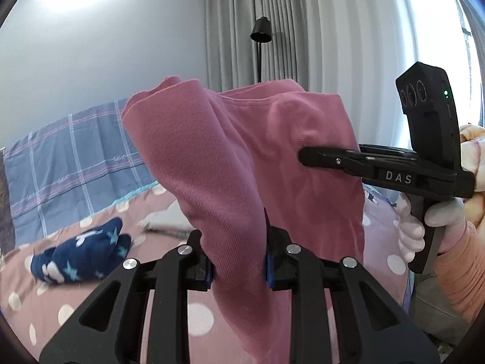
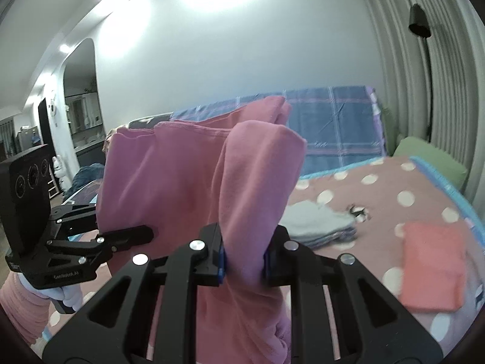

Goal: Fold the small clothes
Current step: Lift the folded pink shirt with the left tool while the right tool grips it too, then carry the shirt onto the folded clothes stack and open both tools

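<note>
A pink garment (image 1: pixel 230 157) hangs in the air above the bed, stretched between both grippers. My left gripper (image 1: pixel 239 257) is shut on one bunched edge of it, the blue pads pressing the cloth from both sides. In the left wrist view my right gripper (image 1: pixel 303 154) comes in from the right and pinches the garment's other side. From the right wrist view, the right gripper (image 2: pixel 244 261) is shut on a gathered fold of the pink garment (image 2: pixel 169 176), and the left gripper (image 2: pixel 148 230) grips its far edge at the left. A gloved hand (image 1: pixel 424 224) holds the right tool.
Below lies a pink bedspread with white dots (image 2: pixel 394 188). On it are a folded coral cloth (image 2: pixel 433 270), a stack of folded grey clothes (image 2: pixel 318 221) and a navy star-patterned bundle (image 1: pixel 81 248). A blue plaid cover (image 1: pixel 60 157) is behind, with curtains and a floor lamp (image 1: pixel 260 33).
</note>
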The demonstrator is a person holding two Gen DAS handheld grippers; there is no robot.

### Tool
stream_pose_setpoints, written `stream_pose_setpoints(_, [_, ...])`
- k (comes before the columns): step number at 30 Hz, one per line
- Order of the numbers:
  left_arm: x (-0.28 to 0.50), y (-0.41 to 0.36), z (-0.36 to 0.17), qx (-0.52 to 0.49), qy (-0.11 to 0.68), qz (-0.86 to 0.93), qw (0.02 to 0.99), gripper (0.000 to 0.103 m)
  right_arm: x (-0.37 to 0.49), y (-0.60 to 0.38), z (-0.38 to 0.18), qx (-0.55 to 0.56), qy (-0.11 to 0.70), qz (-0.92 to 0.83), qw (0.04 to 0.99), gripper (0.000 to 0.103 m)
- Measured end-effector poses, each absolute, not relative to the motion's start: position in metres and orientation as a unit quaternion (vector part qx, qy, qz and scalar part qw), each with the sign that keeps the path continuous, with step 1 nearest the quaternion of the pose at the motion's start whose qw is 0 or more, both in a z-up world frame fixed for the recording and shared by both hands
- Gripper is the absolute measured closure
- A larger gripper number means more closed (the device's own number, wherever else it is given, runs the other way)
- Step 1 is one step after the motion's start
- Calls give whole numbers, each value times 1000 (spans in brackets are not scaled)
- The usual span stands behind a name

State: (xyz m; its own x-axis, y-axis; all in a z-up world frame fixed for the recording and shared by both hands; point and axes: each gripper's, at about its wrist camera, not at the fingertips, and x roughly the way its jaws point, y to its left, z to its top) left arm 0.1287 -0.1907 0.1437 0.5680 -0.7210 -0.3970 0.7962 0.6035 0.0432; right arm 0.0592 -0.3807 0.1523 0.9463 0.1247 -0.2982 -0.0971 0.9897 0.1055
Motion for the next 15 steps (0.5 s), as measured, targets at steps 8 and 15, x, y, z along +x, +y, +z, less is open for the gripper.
stream_pose_setpoints(8, [180,-234,160,116,165,-436,877,78,107,-417,175,44,150,15,988,86])
stream_pose_setpoints(15, [234,-267,175,119,172,-419,884,78,172,-444,195,38,150,-21,988,86])
